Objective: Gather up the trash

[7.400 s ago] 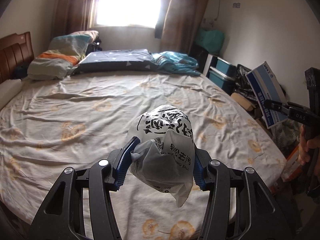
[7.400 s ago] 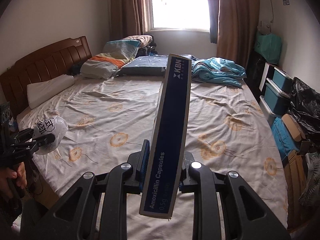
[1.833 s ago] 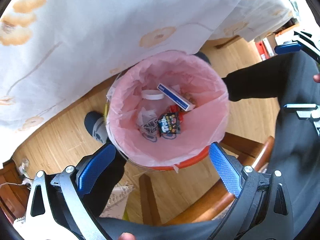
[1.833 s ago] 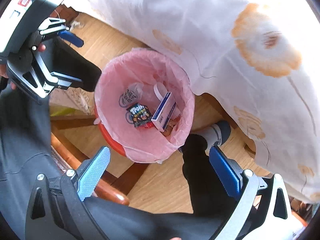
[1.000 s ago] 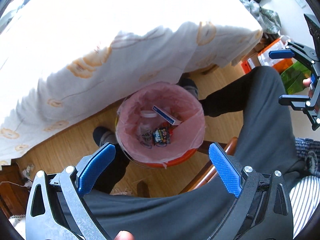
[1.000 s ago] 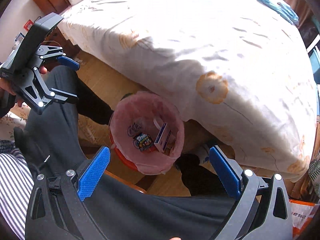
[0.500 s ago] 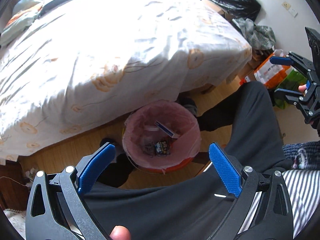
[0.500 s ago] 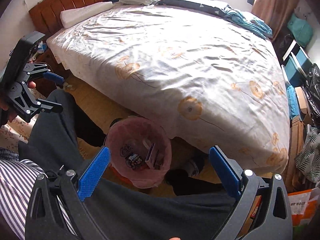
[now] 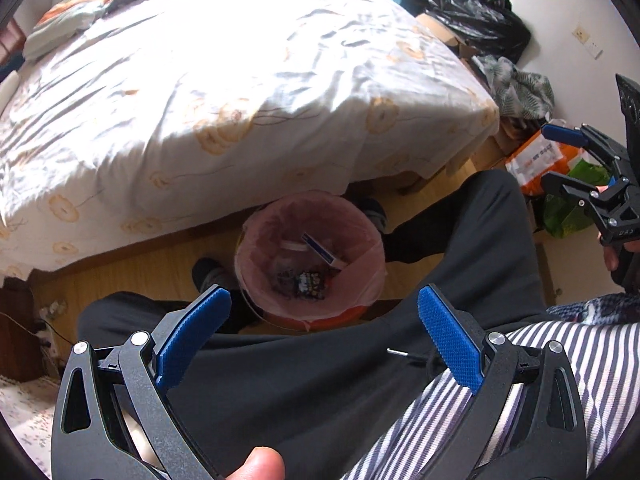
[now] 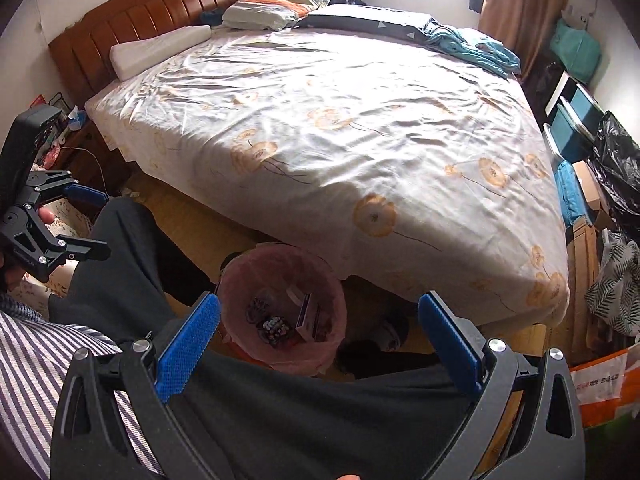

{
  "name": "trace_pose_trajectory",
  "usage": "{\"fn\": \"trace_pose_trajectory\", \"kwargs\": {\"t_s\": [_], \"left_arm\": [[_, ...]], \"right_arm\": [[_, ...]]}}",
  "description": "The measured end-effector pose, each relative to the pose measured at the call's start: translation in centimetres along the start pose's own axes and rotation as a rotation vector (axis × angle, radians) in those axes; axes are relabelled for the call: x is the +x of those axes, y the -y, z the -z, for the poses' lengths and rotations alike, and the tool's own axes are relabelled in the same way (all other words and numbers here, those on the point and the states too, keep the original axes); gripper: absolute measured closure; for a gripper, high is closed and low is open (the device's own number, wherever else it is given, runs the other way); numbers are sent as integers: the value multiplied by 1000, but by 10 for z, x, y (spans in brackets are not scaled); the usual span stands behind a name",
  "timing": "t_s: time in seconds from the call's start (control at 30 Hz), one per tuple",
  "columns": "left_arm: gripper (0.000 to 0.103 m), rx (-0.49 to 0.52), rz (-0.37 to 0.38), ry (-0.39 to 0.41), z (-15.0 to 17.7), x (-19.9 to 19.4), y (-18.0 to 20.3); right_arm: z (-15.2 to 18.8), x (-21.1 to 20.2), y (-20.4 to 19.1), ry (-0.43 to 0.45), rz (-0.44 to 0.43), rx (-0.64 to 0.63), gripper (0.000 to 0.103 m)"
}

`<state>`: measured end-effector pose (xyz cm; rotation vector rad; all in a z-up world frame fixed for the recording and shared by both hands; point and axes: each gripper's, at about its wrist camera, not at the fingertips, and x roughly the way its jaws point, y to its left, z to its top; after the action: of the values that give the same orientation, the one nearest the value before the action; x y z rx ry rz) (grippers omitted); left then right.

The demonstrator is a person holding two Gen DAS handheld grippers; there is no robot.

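Observation:
A bin lined with a pink bag (image 9: 362, 256) (image 10: 328, 304) stands on the wooden floor at the foot of the bed, between the person's legs. Inside it lie a blue and white medicine box (image 9: 323, 249) (image 10: 306, 316), a dark snack wrapper (image 9: 309, 281) (image 10: 274, 327) and a crumpled plastic bag (image 10: 256, 307). My left gripper (image 9: 323, 316) is open and empty, high above the bin and over the person's lap. My right gripper (image 10: 318, 322) is open and empty too, also well above the bin. Each gripper shows in the other's view, the right one (image 9: 560, 154) and the left one (image 10: 90, 220), at the frame edges.
The bed (image 10: 340, 128) with a flowered sheet fills the far side; pillows and blankets lie by the headboard (image 10: 132, 28). Dark trouser legs (image 9: 480, 248) flank the bin. Storage boxes, a black bag (image 9: 476, 20) and an orange bag (image 9: 540, 160) crowd the right wall.
Both grippers, earlier shut on a plastic bag and a medicine box, are now open and empty with those items in the bin. Both have lifted up and back, so the bin looks smaller.

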<state>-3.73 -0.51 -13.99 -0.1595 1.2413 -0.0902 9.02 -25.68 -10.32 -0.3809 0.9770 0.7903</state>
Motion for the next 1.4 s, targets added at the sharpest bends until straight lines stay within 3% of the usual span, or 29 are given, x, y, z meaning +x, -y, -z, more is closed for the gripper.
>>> {"fn": "trace_pose_trajectory", "kwargs": {"t_s": [0.4, 0.77, 1.4], "left_arm": [[6, -69, 1, -15, 21, -8, 3], [6, -63, -22, -11, 27, -13, 12], [6, -76, -22, -11, 28, -15, 12]], "right_arm": [[21, -10, -26, -41, -35, 24, 5], [34, -13, -27, -53, -68, 82, 5], [31, -11, -29, -52, -99, 75, 5]]}}
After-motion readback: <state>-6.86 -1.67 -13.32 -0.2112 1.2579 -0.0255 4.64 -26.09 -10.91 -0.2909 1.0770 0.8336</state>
